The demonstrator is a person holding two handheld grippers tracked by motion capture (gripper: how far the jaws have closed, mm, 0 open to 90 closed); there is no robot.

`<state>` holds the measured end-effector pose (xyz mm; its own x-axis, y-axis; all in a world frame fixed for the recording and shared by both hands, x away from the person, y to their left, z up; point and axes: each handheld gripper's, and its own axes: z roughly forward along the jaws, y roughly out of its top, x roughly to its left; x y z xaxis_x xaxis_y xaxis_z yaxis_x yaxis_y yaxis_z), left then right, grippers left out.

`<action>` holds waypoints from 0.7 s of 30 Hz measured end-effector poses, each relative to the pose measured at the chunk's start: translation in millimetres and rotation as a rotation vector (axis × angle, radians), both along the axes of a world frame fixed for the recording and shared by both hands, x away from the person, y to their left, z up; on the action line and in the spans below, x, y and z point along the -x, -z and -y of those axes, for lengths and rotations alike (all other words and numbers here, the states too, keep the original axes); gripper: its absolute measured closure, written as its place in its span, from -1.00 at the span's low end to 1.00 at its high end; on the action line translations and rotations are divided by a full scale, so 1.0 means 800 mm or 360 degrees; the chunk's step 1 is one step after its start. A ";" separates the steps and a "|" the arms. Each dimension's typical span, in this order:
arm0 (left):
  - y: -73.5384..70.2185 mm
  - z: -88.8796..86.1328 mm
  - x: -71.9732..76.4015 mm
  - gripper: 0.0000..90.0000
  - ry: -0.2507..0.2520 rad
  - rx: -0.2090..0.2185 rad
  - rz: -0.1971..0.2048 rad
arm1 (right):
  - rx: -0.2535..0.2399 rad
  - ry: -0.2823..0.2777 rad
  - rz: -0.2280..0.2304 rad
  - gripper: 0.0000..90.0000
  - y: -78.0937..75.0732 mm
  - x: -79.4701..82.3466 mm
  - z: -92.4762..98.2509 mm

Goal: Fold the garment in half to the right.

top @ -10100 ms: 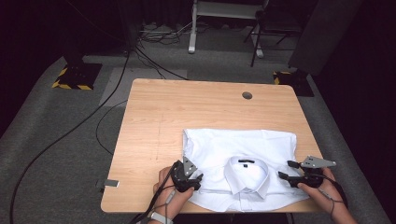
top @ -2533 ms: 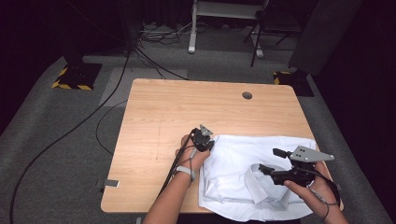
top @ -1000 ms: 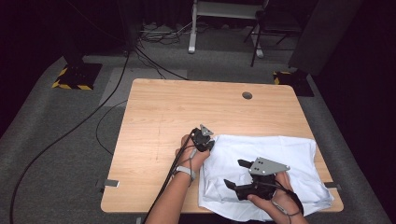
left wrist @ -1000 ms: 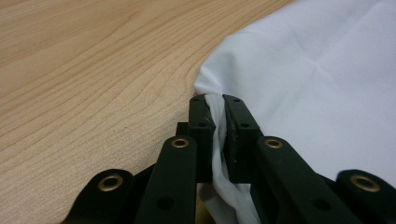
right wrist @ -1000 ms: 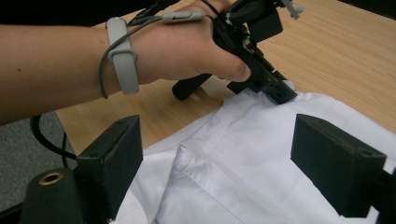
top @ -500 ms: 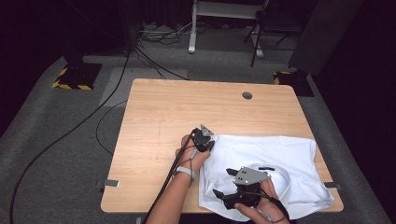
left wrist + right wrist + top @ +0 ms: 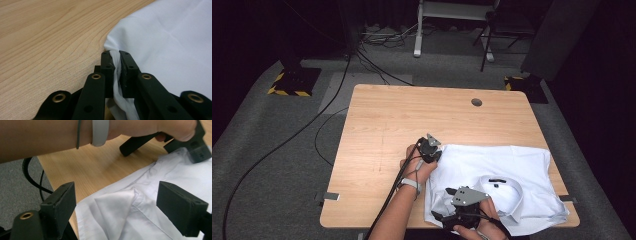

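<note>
Wooden table (image 7: pixel 412 120) on grey carpet (image 7: pixel 272 165)

The right gripper (image 7: pixel 443 217) has come leftward across the shirt (image 7: pixel 512 172) toward its near-left corner.

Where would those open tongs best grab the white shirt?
Probably the folded-over corner flap of the white shirt, near the table's front edge. It stands proud as a thick, loose layer right between the right tongs' open jaws, so coming straight down over it looks easiest. The left tongs pinch the far corner.
</note>
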<state>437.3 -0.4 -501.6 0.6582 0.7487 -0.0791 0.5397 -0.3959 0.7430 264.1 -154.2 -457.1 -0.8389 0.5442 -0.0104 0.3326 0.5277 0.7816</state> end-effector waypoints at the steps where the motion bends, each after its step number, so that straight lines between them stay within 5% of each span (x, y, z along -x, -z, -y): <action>1: 0.000 0.000 0.000 0.83 0.0000 0.0000 0.0000 | 0.0000 0.0000 0.0000 -0.65 0.000 0.000 0.000; 21: 0.000 0.000 0.000 0.83 0.0001 0.0000 0.0001 | 0.0134 -0.0059 -0.0037 -0.66 0.044 0.009 -0.030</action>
<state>437.4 -0.2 -501.7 0.6587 0.7483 -0.0787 0.5389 -0.3962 0.7433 257.2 -130.3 -492.7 -0.8591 0.5106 -0.0351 0.3292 0.6038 0.7260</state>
